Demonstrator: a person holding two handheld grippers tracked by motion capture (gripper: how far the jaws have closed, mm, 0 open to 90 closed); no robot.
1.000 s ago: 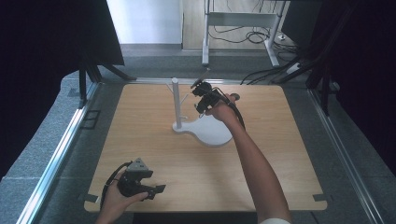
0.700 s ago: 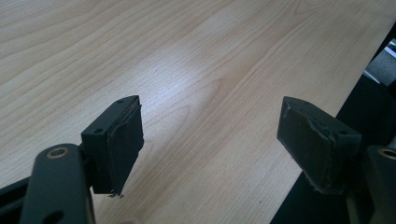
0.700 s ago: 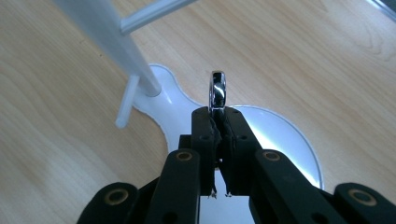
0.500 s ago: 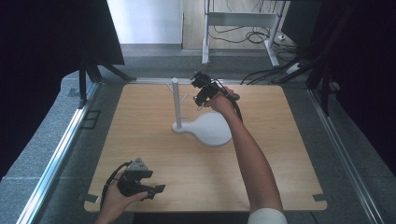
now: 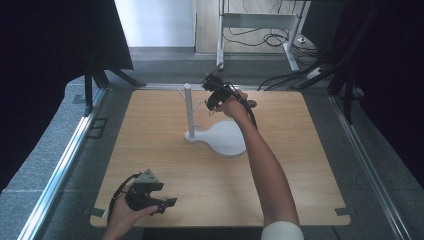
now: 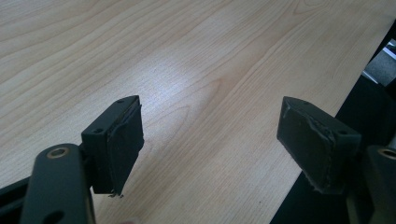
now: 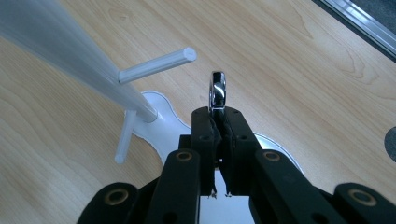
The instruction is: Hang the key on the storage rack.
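A white stand (image 5: 189,112) with a tall post and short side pegs rises from a flat white base (image 5: 227,142) in the middle of the wooden table (image 5: 310,165). My right gripper (image 5: 212,99) hovers just right of the post's top, shut on a shiny metal ring (image 7: 217,91) that sticks up edge-on from the pads. The ring sits close to the upper peg (image 7: 156,65); a lower peg (image 7: 125,136) points down-left. My left gripper (image 5: 167,204) rests near the table's front left edge, open, with bare wood between its fingers (image 6: 123,140).
A dark round hole (image 5: 252,104) marks the tabletop behind the right hand. Metal rails (image 5: 60,165) run along both sides of the table. A metal frame and cables (image 5: 260,30) stand on the floor beyond the far edge.
My right gripper, with the ring in it, has shifted a little toward the far edge and slightly up beside the post. The left gripper has stayed put.
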